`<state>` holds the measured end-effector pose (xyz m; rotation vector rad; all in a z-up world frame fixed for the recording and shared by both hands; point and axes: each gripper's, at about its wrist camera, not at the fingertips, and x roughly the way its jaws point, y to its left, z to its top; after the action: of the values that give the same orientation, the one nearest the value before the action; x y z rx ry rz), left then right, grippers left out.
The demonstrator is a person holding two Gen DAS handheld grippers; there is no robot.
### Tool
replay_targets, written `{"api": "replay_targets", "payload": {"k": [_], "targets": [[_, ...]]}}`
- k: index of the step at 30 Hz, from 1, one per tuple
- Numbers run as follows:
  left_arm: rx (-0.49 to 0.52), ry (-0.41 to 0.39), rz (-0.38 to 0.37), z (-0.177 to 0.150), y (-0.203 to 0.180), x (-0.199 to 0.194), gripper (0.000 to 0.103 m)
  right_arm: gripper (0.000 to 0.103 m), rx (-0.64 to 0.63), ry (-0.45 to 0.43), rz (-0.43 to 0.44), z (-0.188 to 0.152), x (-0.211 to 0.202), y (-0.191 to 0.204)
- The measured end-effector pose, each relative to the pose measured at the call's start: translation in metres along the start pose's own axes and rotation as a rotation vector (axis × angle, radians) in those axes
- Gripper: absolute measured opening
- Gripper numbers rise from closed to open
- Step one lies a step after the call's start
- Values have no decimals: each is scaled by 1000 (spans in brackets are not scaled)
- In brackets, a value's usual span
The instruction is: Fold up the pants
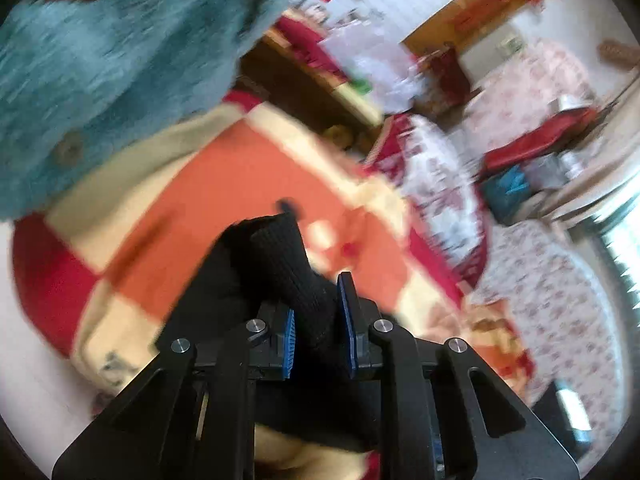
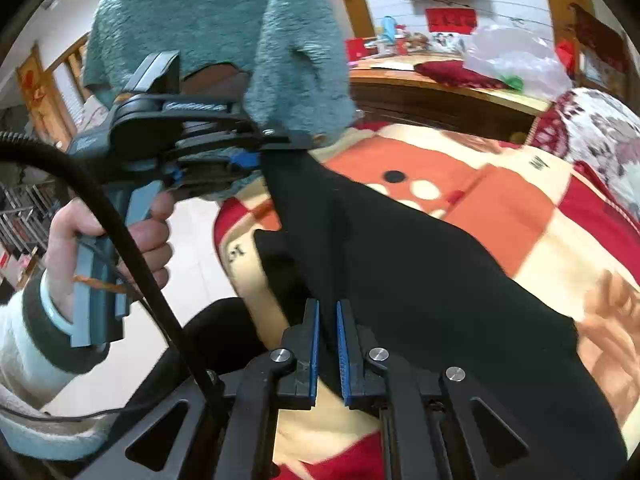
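The black pants point(image 2: 400, 264) lie stretched over a checked orange, cream and red blanket point(image 2: 504, 204). My right gripper point(image 2: 328, 344) is shut on a near edge of the pants, with black cloth pinched between its blue pads. In the right wrist view my left gripper point(image 2: 276, 152) sits higher at the left, clamping another edge so the cloth hangs taut between the two. In the left wrist view the left gripper point(image 1: 317, 328) is shut on a ribbed black band of the pants point(image 1: 276, 256) above the blanket point(image 1: 224, 184). A hand point(image 2: 80, 236) holds its handle.
A teal fuzzy garment point(image 2: 240, 24) hangs close above the left gripper. A floral quilt point(image 1: 440, 184) is bunched at the blanket's far side. A wooden cabinet point(image 2: 440, 96) with a plastic bag point(image 2: 512, 60) stands behind. A black cable point(image 2: 140, 256) crosses pale floor point(image 2: 196, 240).
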<state>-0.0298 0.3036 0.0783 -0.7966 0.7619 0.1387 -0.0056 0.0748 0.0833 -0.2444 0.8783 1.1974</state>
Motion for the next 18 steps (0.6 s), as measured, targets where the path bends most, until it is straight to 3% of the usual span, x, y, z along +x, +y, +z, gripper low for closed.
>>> {"api": "replay_targets", "payload": {"k": [2, 5, 8, 11, 12, 13, 15, 18], "targets": [[-15, 44, 96, -17, 18, 6, 18, 8, -24, 34, 4, -3, 13, 8], [-36, 89, 151, -34, 35, 7, 18, 8, -11, 108, -4, -13, 34, 5], [5, 68, 210, -42, 30, -6, 32, 9, 54, 86, 32, -14, 27, -2], [83, -9, 281, -41, 13, -28, 38, 29, 104, 57, 48, -15, 5, -11], [101, -35, 291, -41, 9, -35, 40, 39, 126, 40, 55, -17, -4, -16], [120, -66, 294, -42, 2, -43, 41, 42, 154, 21, 57, -19, -14, -20], [144, -96, 273, -42, -11, -50, 45, 42, 213, -10, 36, -30, -38, -34], [202, -69, 203, -48, -40, -44, 47, 42, 298, -37, -37, -56, -76, -59]]}}
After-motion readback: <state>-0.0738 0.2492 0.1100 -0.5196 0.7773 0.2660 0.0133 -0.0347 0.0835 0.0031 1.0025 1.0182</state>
